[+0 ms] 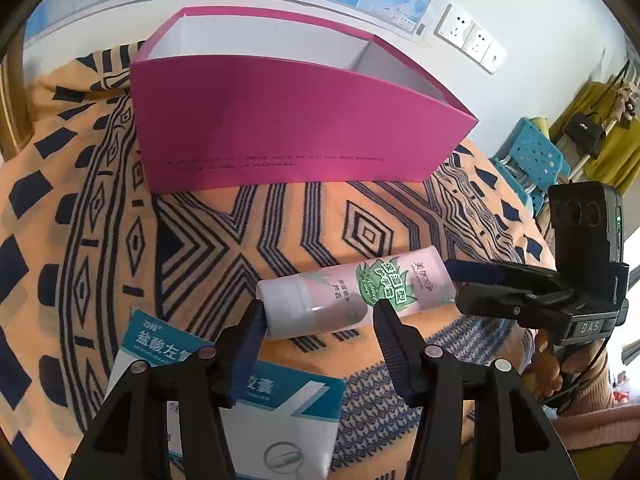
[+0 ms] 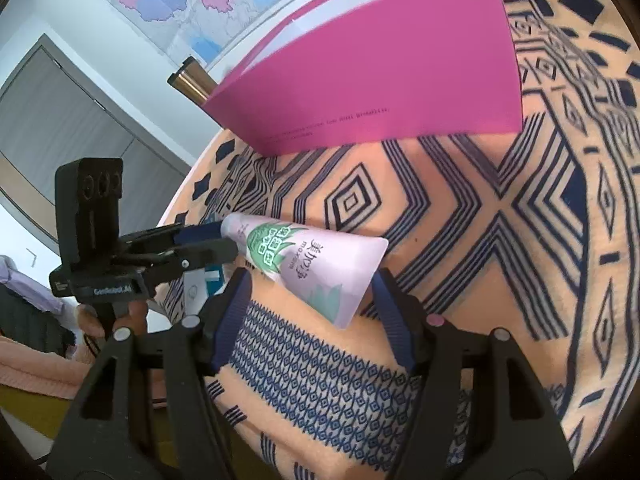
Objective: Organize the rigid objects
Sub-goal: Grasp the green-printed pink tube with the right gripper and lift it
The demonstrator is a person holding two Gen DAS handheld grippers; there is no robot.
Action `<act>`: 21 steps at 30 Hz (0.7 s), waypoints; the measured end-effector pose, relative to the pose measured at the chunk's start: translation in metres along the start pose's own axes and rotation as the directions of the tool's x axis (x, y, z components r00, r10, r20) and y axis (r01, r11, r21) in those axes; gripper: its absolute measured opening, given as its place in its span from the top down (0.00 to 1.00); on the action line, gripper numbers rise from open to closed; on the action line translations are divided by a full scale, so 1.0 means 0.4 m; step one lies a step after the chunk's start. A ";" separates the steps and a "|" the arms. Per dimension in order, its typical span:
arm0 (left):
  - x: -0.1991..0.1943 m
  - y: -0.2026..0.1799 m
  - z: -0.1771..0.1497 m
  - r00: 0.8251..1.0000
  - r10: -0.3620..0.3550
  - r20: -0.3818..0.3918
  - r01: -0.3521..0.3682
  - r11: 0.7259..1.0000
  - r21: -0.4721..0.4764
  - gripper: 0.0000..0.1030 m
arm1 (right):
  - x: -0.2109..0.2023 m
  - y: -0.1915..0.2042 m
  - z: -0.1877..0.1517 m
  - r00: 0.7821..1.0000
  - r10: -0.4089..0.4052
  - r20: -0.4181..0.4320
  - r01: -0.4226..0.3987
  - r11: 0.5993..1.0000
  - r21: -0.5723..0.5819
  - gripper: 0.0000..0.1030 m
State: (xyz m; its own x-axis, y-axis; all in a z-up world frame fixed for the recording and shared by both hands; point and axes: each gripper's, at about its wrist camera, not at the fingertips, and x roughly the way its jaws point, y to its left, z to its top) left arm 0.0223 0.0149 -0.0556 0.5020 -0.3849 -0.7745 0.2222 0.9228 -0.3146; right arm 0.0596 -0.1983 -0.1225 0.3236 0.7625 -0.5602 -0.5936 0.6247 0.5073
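A pale pink hand-cream tube (image 1: 352, 294) with green aloe print lies on the patterned cloth; it also shows in the right wrist view (image 2: 304, 264). My left gripper (image 1: 320, 320) is open with its fingers on either side of the tube's white cap end. My right gripper (image 2: 312, 296) is open and straddles the tube's flat crimped end; it shows in the left wrist view (image 1: 460, 284) at the right. An open magenta box (image 1: 288, 120) stands beyond the tube, also visible in the right wrist view (image 2: 380, 72). A white and teal medicine box (image 1: 224, 400) lies under my left gripper.
The orange cloth (image 1: 80, 240) with dark blue patterns covers the round table. A blue plastic stool (image 1: 532, 156) stands beyond the table's right edge. A wall with a map (image 2: 200, 0) and sockets (image 1: 472, 36) is behind. A metal cylinder (image 2: 192, 80) stands behind the magenta box.
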 end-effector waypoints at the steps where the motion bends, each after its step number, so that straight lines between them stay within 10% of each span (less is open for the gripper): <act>1: 0.001 -0.004 0.003 1.000 -0.001 0.004 0.001 1.000 0.000 0.46 | -0.003 0.003 0.003 1.000 -0.013 0.004 0.013 1.000 -0.009 0.37; 21: -0.020 -0.080 0.065 0.997 -0.003 0.078 0.000 0.999 0.042 0.46 | -0.087 0.015 0.048 0.989 -0.109 0.101 0.116 0.991 -0.065 0.37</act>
State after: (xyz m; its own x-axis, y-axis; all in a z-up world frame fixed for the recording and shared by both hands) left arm 0.0329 -0.0120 -0.0252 0.5649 -0.3876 -0.7285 0.2570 0.9216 -0.2910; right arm 0.0590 -0.2181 -0.0873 0.4595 0.7028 -0.5431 -0.5988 0.6967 0.3949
